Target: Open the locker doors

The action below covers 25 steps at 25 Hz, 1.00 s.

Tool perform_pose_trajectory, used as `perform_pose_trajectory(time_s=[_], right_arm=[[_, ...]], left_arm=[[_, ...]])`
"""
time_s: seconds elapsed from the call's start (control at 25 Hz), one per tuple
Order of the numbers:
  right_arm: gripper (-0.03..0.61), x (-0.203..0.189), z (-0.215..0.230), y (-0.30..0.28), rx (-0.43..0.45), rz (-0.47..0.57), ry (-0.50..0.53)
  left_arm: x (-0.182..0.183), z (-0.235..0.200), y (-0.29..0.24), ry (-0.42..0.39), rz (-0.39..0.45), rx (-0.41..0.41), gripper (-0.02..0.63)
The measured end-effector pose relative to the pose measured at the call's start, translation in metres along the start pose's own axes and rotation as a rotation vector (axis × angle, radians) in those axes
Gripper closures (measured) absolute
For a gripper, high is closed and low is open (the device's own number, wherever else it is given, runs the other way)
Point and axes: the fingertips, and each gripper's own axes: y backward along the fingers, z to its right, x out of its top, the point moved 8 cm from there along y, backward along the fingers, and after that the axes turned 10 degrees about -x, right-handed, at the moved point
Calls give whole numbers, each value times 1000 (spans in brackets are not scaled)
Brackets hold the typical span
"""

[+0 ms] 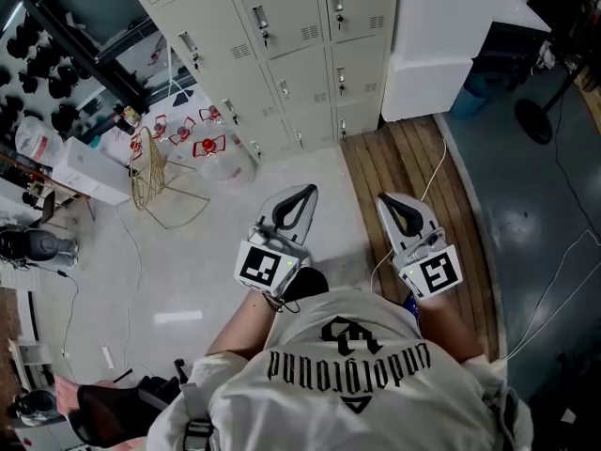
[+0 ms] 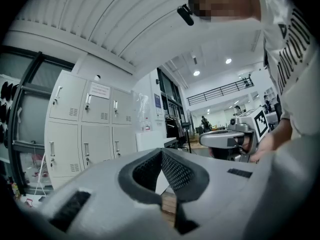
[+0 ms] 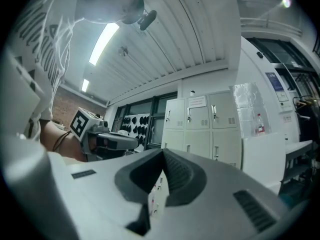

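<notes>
A bank of cream metal lockers (image 1: 282,36) stands ahead across the floor, every door I can see closed, each with a small handle and vent slots. The same lockers (image 2: 85,129) appear at the left of the left gripper view, and the lockers (image 3: 200,129) sit centre-right in the right gripper view. My left gripper (image 1: 308,192) and right gripper (image 1: 385,198) are held side by side in front of the person's body, well short of the lockers. Both point towards them with jaws shut and nothing between them. The left gripper (image 2: 161,151) and right gripper (image 3: 163,151) show their tips meeting.
A large white box-like unit (image 1: 441,45) stands right of the lockers on a wooden floor strip (image 1: 413,167). A gold wire stand (image 1: 150,172) and a clear bag with red items (image 1: 211,148) sit at the lockers' left foot. A thin cable (image 1: 437,172) trails over the wood.
</notes>
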Motion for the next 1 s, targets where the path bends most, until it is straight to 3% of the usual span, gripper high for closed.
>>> perform_pose_trajectory(time_s=[0.08,0.36,0.8,1.0], right_arm=[[571,-5,-3,-11,12,-20,-11],[408,-26,-1,-73,-4,-43,-34],[394,-39,3,-234,-81,-56,-21],[393,-48,-8,-299,-97,-67,-24]], left_arm=[[-4,-11,-1,15,1,5,607],[-28,-73,-13,68,12,-13,606],[-47,-242,-41,49,24,-129,606],[-47,-307,-42,83,34,-155,606]])
